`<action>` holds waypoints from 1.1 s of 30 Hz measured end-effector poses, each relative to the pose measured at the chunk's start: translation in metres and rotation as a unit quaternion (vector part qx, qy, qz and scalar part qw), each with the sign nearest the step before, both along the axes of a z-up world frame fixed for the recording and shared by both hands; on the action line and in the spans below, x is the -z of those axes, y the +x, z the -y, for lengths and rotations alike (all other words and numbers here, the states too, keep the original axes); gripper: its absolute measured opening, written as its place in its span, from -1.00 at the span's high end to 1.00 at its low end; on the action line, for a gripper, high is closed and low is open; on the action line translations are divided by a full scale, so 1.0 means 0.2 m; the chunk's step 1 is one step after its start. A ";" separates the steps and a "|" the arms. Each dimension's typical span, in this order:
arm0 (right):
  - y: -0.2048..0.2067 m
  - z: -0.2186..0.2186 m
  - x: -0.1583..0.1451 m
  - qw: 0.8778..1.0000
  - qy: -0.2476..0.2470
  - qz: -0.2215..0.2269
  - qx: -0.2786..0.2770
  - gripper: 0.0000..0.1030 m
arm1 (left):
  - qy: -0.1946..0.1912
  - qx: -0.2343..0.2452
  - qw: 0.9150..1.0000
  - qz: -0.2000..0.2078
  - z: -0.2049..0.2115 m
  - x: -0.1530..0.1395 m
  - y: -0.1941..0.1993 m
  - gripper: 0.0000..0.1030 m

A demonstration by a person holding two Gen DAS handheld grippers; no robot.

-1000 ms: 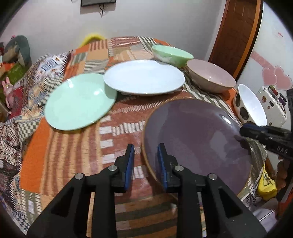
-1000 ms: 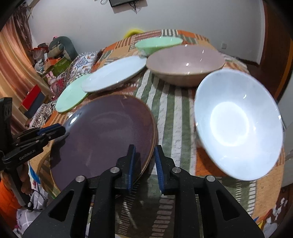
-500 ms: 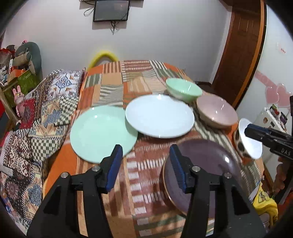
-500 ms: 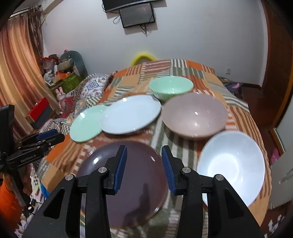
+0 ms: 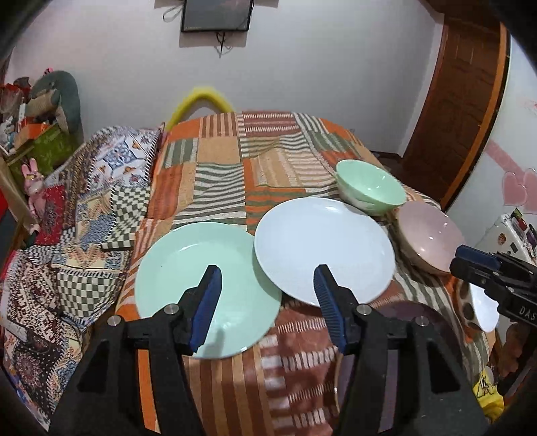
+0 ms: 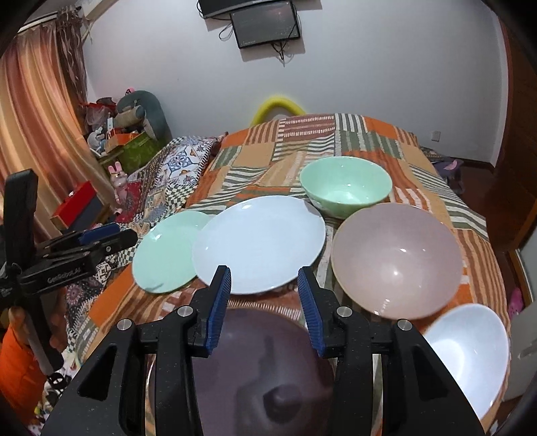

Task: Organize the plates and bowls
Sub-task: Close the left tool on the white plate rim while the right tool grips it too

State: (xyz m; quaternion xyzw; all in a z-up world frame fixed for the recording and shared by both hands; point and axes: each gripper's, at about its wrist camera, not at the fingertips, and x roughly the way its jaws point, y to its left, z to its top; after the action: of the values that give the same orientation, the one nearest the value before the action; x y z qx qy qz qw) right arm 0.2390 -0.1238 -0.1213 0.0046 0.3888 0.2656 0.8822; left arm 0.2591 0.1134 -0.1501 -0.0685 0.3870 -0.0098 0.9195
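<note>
A purple plate (image 6: 265, 369) lies on the patchwork cloth right below my right gripper (image 6: 263, 270), which hangs open and empty above its far rim. Beyond it sit a white plate (image 6: 258, 241) overlapping a mint green plate (image 6: 164, 255), a green bowl (image 6: 345, 184), a pink bowl (image 6: 396, 258) and a white bowl (image 6: 470, 348). My left gripper (image 5: 267, 271) is open too, nothing between its fingers, hovering over the green plate (image 5: 188, 281) and white plate (image 5: 322, 241). The purple plate (image 5: 412, 312) is mostly hidden behind its right finger.
The striped patchwork cloth (image 5: 268, 161) covers the whole surface. A patterned quilt (image 5: 84, 234) drops off on the left, with toys and boxes (image 6: 127, 134) beyond. A wooden door (image 5: 463, 100) stands at the right, a screen (image 6: 265, 23) on the wall.
Both grippers held the purple plate's rim on opposite sides, then opened, let it go and drew back and up. The plate stays on the cloth.
</note>
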 end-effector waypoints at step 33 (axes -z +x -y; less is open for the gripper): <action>0.31 -0.10 0.28 0.995 -0.037 -0.090 0.023 0.20 | -0.077 0.058 0.993 -0.068 -0.07 0.45 0.57 0.36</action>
State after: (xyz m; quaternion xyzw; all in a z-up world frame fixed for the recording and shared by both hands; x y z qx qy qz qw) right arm 0.3019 -0.1047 -0.1780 0.0046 0.4760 0.2296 0.8489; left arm 0.3728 0.1283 -0.2408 -0.1175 0.4499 -0.0883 0.8809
